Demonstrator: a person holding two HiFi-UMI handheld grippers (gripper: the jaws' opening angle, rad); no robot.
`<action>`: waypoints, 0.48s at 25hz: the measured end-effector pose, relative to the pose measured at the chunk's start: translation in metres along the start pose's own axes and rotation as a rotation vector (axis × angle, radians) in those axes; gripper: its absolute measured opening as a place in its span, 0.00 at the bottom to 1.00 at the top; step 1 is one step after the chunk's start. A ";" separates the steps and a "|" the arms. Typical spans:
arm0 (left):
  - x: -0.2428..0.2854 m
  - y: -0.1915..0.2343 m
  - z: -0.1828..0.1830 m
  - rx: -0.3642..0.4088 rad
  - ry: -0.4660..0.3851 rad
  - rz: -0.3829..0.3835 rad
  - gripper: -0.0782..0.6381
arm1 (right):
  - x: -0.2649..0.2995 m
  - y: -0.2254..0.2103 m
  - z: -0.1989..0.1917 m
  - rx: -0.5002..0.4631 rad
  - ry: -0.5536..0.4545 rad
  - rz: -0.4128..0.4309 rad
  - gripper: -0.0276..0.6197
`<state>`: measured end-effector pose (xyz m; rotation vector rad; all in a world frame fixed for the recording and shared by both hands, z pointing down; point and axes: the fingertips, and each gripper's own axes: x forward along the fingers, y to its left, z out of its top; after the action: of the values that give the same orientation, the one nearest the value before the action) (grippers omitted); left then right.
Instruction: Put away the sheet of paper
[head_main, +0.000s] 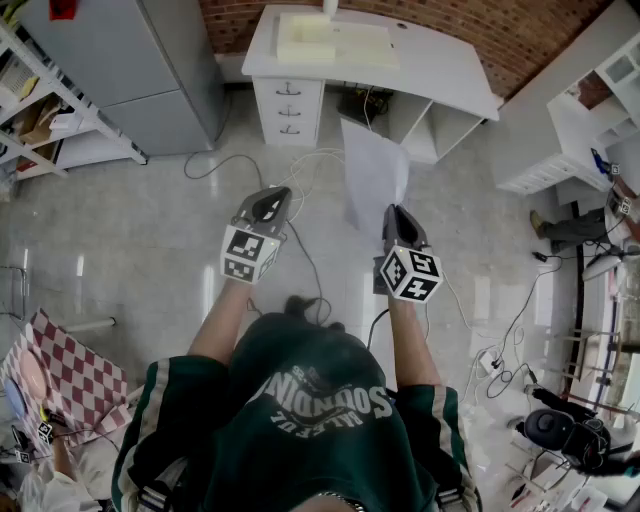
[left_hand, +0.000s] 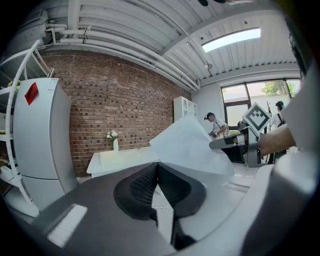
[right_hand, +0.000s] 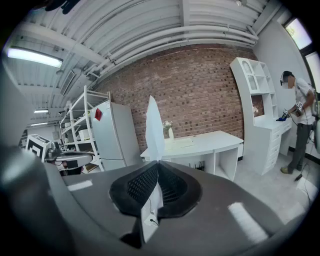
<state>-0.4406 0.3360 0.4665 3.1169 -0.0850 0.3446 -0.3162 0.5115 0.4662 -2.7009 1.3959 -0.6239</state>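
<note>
The white sheet of paper (head_main: 372, 175) hangs in the air in front of me, above the floor and short of the white desk (head_main: 440, 70). My right gripper (head_main: 393, 212) is shut on the sheet's near edge. In the right gripper view the paper (right_hand: 154, 129) rises edge-on from the closed pads of the right gripper (right_hand: 158, 163). My left gripper (head_main: 275, 195) is level with it to the left, shut and empty, clear of the sheet. The left gripper view shows its jaws (left_hand: 156, 166) touching, with the paper (left_hand: 187, 145) and the right gripper (left_hand: 235, 143) beyond.
A drawer unit (head_main: 288, 110) stands under the desk's left end. A grey fridge (head_main: 150, 60) and metal shelves (head_main: 40, 110) are at the far left, and a white shelf unit (head_main: 570, 130) at the right. Cables (head_main: 300, 165) run over the floor. A checkered cloth (head_main: 60, 370) lies at the lower left.
</note>
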 end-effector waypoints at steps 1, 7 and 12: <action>0.000 0.000 0.000 -0.001 0.001 0.000 0.12 | 0.000 0.000 0.000 0.000 0.001 0.000 0.05; 0.000 0.008 -0.001 -0.006 0.001 0.003 0.12 | 0.005 0.002 0.000 0.001 0.005 -0.005 0.05; -0.001 0.024 -0.003 -0.007 -0.001 0.009 0.12 | 0.016 0.008 -0.002 0.008 0.010 -0.006 0.05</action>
<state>-0.4440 0.3116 0.4693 3.1109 -0.1007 0.3420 -0.3147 0.4949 0.4715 -2.7010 1.3853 -0.6432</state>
